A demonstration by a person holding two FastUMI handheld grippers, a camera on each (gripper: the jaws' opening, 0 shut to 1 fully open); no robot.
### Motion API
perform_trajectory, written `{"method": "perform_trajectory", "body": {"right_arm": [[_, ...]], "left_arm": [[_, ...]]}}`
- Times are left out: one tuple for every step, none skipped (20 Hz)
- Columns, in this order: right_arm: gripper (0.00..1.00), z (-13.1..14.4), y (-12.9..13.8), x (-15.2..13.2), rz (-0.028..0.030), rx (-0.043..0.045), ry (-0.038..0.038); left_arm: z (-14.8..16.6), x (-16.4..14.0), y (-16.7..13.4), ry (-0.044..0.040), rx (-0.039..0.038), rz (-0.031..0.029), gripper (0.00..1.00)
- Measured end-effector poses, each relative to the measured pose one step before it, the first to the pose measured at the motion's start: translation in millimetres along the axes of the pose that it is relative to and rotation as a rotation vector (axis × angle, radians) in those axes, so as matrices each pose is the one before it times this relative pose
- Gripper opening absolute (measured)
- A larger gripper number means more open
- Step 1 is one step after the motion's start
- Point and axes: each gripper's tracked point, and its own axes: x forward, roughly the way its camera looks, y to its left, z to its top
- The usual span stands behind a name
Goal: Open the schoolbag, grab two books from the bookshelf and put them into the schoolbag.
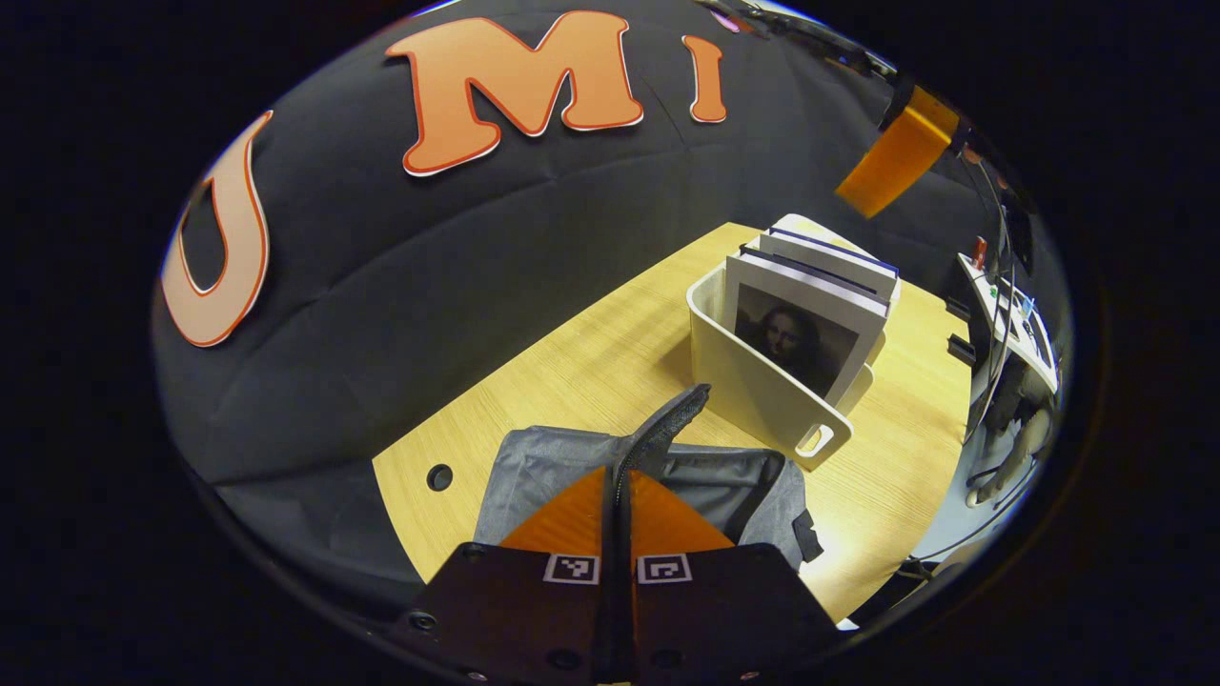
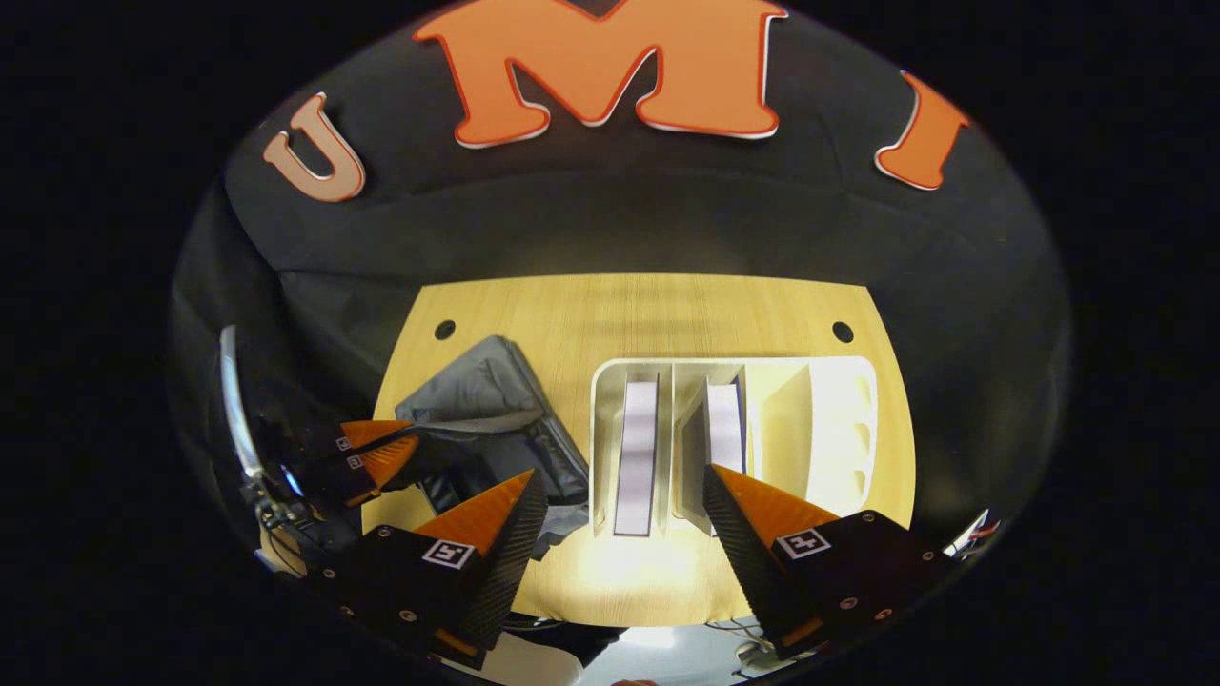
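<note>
The grey schoolbag [image 1: 562,467] lies on the wooden table, left of the white bookshelf [image 1: 753,391]. My left gripper [image 1: 618,474] is shut on the bag's dark top handle [image 1: 672,419], which sticks up from between its fingers. Several books [image 1: 810,305] stand upright in the bookshelf, the front one showing a portrait cover. In the right gripper view, my right gripper [image 2: 620,491] hangs open above the bookshelf [image 2: 602,400], its fingers either side of a pale-spined book [image 2: 637,457]. A second book [image 2: 724,429] stands one slot right. The schoolbag [image 2: 481,400] and left gripper [image 2: 376,455] lie to the left.
The table [image 1: 591,362] has a cable hole [image 1: 439,476] near the bag and two more holes [image 2: 843,332] at its far corners. The bookshelf's right compartments [image 2: 820,419] hold nothing. A side stand with cables [image 1: 1010,324] is beyond the table's edge. One finger of the right gripper [image 1: 901,157] hovers high above the books.
</note>
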Motion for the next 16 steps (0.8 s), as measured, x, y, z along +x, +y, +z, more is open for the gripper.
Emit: {"method": "perform_trajectory", "body": {"right_arm": [[0.99, -1.48, 1.42, 10.83, -0.00154, -0.00594, 0.03372], [0.99, 1.21, 0.39, 11.04, -0.00991, 0.00822, 0.01581], [0.99, 1.29, 2.45, 8.25, -0.00092, 0.00730, 0.01954], [0.99, -0.28, 0.69, 8.72, 0.00179, 0.00207, 0.01730], [0.99, -0.75, -1.38, 7.66, -0.01165, 0.00008, 0.01718], [0.99, -0.82, -2.50, 6.02, -0.01560, -0.00558, 0.01885], [0.99, -2.43, -1.31, 7.44, -0.01363, -0.00214, 0.01846], [0.99, -1.51, 0.18, 7.21, -0.00355, 0.00100, 0.02053], [0.99, -0.47, -0.22, 6.39, -0.00228, 0.00326, 0.01708], [0.99, -0.39, -1.55, 7.43, -0.00905, 0.00179, 0.01538], [0.98, -2.48, -1.92, 6.92, -0.01319, 0.00241, 0.01604], [0.95, -1.02, -0.98, 8.03, -0.00823, 0.00619, 0.01269], [0.95, -2.71, -1.05, 6.44, -0.00612, 0.00672, 0.01501], [0.94, -0.70, -1.01, 5.00, -0.00614, 0.00802, 0.00886], [0.92, -0.72, 1.10, 4.03, 0.00077, 0.00517, 0.00703], [0.87, -0.17, -0.39, 4.41, 0.00013, -0.00054, 0.00488]], "left_arm": [[-1.90, 0.58, 0.35, -0.00017, 0.00014, -0.00249, 0.00], [-0.58, 0.25, 0.40, 0.00022, -0.00092, -0.00175, 0.00], [-0.65, 0.45, -0.14, -0.00042, -0.00086, -0.00274, 0.00], [-0.42, -0.17, -0.28, 0.00130, -0.00173, -0.00278, 0.00], [-0.92, -0.07, 0.07, 0.00045, -0.00005, -0.00360, 0.01], [-1.32, 1.11, 0.33, 0.00132, -0.00023, -0.00315, 0.00], [-0.04, 0.34, 0.79, 0.00212, 0.00027, -0.00013, 0.00], [0.90, -0.25, 1.21, -0.00034, 0.00005, 0.00086, 0.00], [-1.10, 0.80, 0.25, 0.00103, -0.00123, 0.00064, 0.01], [-0.70, 1.06, -0.40, 0.00108, -0.00331, -0.00068, 0.00], [-0.36, -0.77, 0.52, 0.00079, -0.00266, -0.00101, 0.01], [-0.16, -1.02, 0.11, -0.00028, -0.00160, -0.00078, 0.00], [-2.06, 1.24, -0.41, 0.00146, -0.00181, -0.00061, 0.00], [-1.04, -0.20, 0.47, 0.00037, -0.00186, 0.00082, 0.00], [-0.12, -0.16, 0.35, 0.00169, -0.00215, 0.00119, 0.00], [0.86, -0.03, 0.60, 0.00153, -0.00215, 0.00044, 0.00]]}}
